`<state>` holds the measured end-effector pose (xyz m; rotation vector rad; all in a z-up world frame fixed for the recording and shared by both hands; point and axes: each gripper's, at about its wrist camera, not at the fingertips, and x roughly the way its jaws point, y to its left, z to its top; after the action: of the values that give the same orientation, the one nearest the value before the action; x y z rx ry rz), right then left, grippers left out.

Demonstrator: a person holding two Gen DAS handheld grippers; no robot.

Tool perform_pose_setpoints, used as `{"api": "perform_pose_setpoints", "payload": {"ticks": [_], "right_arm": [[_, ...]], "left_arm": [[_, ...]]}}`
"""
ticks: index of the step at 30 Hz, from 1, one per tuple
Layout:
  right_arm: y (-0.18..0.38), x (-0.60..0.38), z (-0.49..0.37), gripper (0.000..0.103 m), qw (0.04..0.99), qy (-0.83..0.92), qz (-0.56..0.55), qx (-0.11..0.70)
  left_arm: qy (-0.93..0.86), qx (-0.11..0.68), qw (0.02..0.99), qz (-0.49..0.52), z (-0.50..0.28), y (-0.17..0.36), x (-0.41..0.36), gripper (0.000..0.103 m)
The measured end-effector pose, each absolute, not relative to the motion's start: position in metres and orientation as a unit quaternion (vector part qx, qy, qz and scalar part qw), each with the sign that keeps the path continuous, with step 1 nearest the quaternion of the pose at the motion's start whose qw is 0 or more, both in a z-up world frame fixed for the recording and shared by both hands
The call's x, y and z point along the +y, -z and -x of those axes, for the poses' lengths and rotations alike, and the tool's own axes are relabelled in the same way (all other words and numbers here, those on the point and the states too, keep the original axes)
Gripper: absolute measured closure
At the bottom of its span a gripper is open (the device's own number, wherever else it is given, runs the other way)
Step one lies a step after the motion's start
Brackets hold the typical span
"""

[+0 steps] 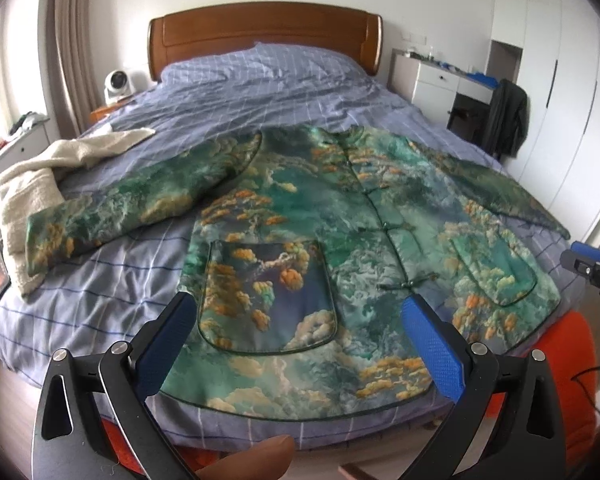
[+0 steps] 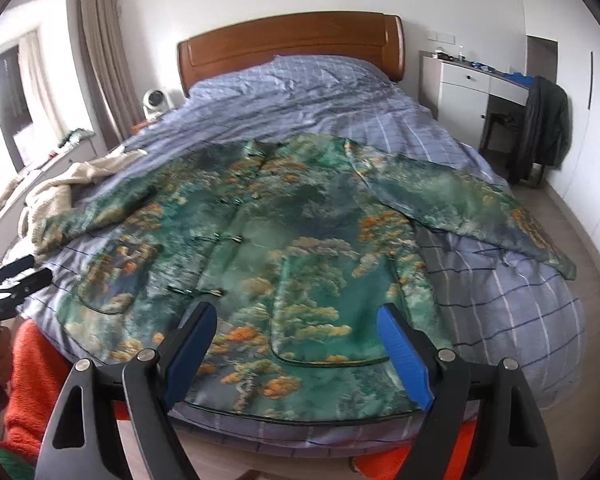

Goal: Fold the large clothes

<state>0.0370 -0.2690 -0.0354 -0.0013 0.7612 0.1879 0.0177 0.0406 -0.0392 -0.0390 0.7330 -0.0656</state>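
Both jaws wide, empty: left gripper [image 1: 300, 320] and right gripper [image 2: 296, 332] above the hem of the green-and-orange cloud-print satin jacket [image 1: 340, 220], spread flat, buttoned, sleeves out, on blue checked bed [image 1: 260, 92]. Cream fleece garment [image 1: 32, 188] at left sleeve.

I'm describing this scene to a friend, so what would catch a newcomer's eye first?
The green printed jacket with orange cloud patterns, spread flat and buttoned across the near half of the blue checked bed, sleeves out. Next, a cream fleece garment crumpled at the bed's left edge. Both grippers hover over the hem, jaws open and empty.
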Motion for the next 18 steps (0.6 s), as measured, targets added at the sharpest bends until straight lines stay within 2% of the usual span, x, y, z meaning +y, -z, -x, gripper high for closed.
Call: {"api": "perform_pose_setpoints", "payload": {"ticks": [4,13,18], "right_arm": [[0.033,-0.263,-0.035,0.019,0.923,-0.107,-0.007,0.369],[0.039,-0.237,-0.027,0.019,0.920,-0.105,0.079,0.370],[0.037,-0.245,-0.030,0.019,0.921,-0.092,0.071,0.372]], "left_arm": [[0.039,0.346,0.937,0.032,-0.016,0.033,0.041,0.000],[0.029,0.337,0.941,0.028,-0.015,0.031,0.034,0.000],[0.015,0.343,0.939,-0.018,-0.016,0.037,0.021,0.000]]}}
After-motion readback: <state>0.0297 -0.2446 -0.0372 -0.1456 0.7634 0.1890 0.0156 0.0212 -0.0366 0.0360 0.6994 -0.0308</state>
